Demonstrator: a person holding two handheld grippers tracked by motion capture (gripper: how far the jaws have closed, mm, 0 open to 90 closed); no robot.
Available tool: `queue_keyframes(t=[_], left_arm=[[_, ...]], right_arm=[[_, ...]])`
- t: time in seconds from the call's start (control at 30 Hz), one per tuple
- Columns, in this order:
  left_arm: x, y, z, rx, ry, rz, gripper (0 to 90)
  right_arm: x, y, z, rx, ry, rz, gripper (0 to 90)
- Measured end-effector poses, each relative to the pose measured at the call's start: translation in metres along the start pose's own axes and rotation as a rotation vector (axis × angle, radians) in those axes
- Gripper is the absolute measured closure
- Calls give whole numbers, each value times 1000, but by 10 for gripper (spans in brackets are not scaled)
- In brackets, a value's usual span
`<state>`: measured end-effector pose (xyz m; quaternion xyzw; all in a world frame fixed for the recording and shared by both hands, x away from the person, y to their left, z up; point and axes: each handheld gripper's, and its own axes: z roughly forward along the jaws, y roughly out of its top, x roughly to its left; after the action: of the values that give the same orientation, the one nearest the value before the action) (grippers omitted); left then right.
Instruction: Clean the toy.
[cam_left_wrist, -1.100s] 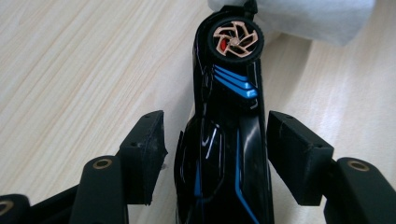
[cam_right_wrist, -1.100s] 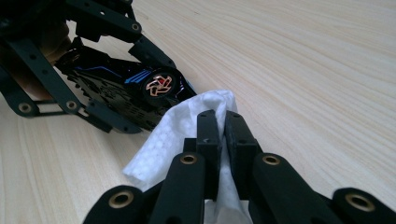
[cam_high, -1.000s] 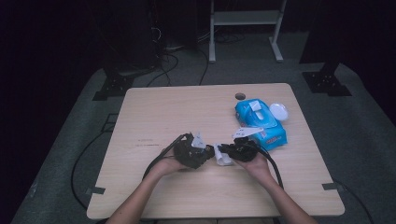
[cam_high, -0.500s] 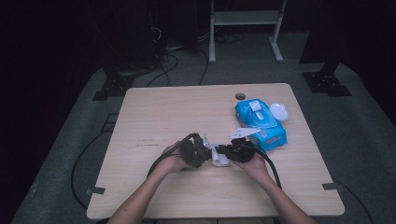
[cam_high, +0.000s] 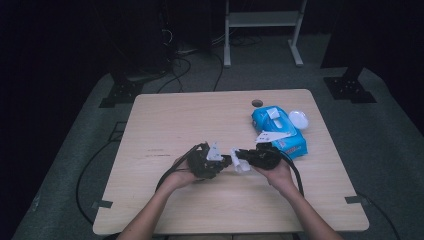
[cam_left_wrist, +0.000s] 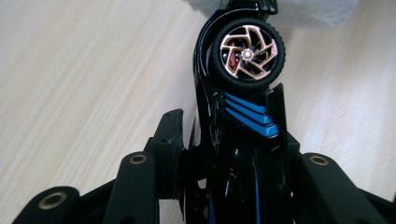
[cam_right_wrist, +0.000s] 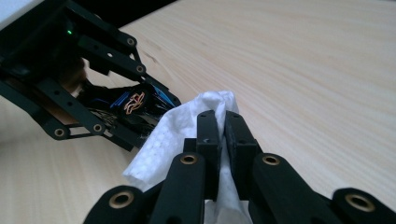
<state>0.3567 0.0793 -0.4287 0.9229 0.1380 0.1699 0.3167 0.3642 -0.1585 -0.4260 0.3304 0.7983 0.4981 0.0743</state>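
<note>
While both grippers meet over the near middle of the table (cam_high: 165, 115), the left gripper (cam_high: 226, 161) has its jaws closing in on a black toy car (cam_left_wrist: 243, 116), which sits clamped between them, wheel (cam_left_wrist: 246, 54) up. The right gripper (cam_high: 239, 156) is pinched tight on a white wipe (cam_right_wrist: 180, 128) touching the car's end. A blue wipe pack (cam_high: 277, 129) and a white lid (cam_high: 298, 119) lie near the right edge; the left half is bare wood.
</note>
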Motion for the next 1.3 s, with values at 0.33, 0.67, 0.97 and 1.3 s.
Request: queue_keyframes(t=[0.33,0.67,0.97,1.3], left_arm=[[-9,4,-15,-110,14,71,572],[-4,1,-20,-187,-6,17,643],[-7,1,-20,-185,-7,31,644],[-5,1,-20,-188,-13,23,644]], right_arm=[[28,26,-21,-67,83,-74,855],[23,21,-15,-30,80,-62,854],[34,26,-7,-33,107,-92,854],[15,13,-6,-6,82,-17,855]])
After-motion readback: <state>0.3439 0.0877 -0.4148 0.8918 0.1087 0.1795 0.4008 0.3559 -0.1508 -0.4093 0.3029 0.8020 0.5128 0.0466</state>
